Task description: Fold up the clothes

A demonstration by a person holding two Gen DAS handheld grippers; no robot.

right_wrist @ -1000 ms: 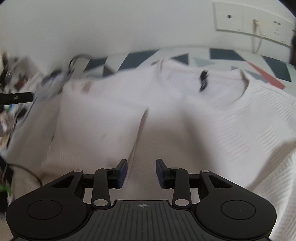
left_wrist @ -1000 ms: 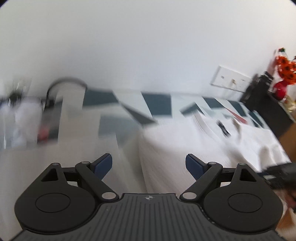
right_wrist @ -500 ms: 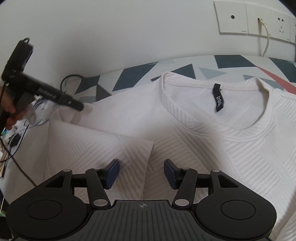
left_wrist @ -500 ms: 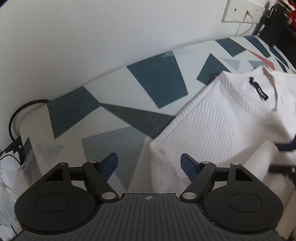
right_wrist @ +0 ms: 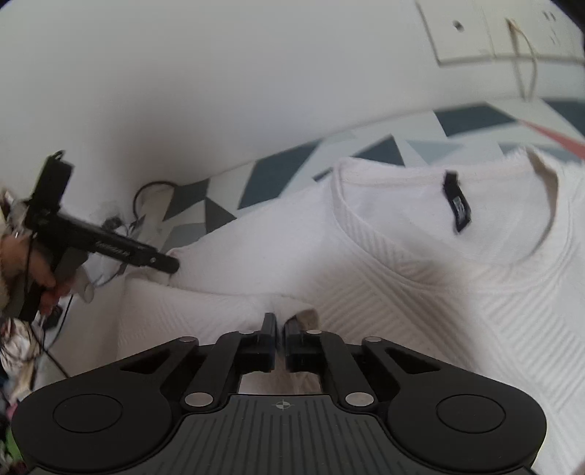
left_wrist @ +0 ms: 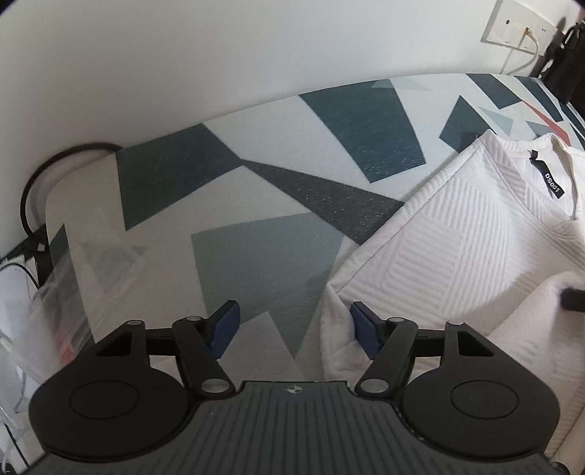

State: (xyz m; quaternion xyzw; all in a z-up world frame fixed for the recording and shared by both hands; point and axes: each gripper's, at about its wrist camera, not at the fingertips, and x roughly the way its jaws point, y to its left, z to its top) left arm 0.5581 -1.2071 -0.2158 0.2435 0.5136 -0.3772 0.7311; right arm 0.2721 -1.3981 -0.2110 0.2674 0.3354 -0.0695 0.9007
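Blue rubber pads on the left gripper (left_wrist: pixel 294 327) stand apart with nothing pinched. Its jaws have just been closing, and the pad at three o'clock (left_wrist: pixel 365 330) sits against the folded edge of the white ribbed knit sweater (left_wrist: pixel 449 252), while the nine-o'clock pad hangs over bare cloth. In the right wrist view the right gripper (right_wrist: pixel 279 341) is clamped tight, and a small bunch of the white knit rises between its fingertips, so it appears to grip the sleeve that lies folded across the chest. Beyond it, at nine o'clock, the person's hand (right_wrist: pixel 44 270) carries the left tool, whose tip reaches the sweater's shoulder edge.

The sweater lies flat on the geometric patterned table cover in navy, grey and white (left_wrist: pixel 263 204), neckline and black neck label (right_wrist: pixel 457 204) at one o'clock, close to the white wall (left_wrist: pixel 219 54) with its socket plate (right_wrist: pixel 493 33) at one o'clock. A black cable (left_wrist: pixel 33 190) curls off the cover's edge at ten o'clock.

The risk, as I judge it: the left jaws could shut on only the top layer or on nothing, since just one pad meets the fabric. The fold would then lift unevenly, and the thin pinch on the right could slip, letting the sleeve slide out of line.
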